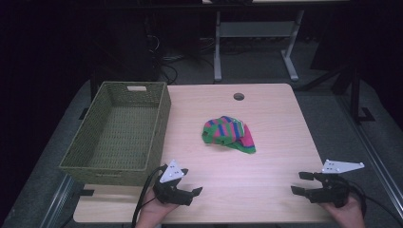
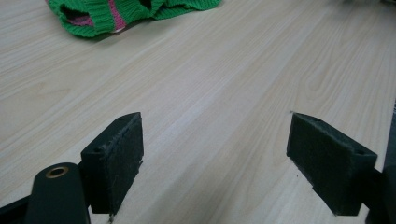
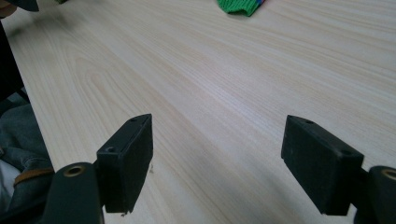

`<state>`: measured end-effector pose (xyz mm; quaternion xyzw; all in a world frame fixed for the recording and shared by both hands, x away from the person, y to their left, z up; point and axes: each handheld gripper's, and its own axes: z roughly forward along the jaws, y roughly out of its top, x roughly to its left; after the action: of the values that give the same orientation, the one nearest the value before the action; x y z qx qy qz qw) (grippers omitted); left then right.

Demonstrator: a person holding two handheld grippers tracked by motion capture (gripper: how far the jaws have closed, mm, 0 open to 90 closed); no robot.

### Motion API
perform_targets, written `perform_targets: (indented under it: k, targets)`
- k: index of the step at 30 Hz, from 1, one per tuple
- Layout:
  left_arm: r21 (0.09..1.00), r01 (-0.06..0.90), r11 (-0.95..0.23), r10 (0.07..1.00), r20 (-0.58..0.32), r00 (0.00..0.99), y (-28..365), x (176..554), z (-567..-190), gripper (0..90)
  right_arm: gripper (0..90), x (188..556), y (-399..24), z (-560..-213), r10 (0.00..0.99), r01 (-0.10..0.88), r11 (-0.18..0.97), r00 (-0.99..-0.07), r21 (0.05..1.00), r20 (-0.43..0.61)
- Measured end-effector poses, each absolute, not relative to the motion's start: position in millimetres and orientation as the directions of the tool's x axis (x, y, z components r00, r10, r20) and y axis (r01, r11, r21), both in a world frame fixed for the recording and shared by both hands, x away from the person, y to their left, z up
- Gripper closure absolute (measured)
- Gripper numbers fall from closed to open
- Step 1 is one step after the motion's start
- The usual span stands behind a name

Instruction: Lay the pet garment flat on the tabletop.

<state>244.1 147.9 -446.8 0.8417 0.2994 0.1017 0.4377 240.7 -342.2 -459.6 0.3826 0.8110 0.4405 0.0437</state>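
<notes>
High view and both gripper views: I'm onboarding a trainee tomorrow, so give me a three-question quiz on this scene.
1. True or false: the striped knit cloth lies inside the woven basket.
2. Which side of the table holds the basket: A the person's left, B the person's right?
3. How do the jaws of the left gripper and right gripper stand?

Key: 1 false, it lies on the tabletop. 2 A. 3 Both open, nothing between them.

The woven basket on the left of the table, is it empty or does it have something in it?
Empty. The high view looks straight into the green woven basket and shows bare weave on its floor; the striped knitted cloth lies crumpled outside it on the table.
</notes>
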Motion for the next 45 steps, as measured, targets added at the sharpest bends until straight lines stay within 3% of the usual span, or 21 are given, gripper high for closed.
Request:
perform_targets:
  k: [45]
  targets:
    - [0.819,0.388,-0.422,0.592,-0.075,0.802,151,244,-445,18.5,21.1,275,-293,-430,0.574,0.512,0.427,-0.791,0.745,0.213]
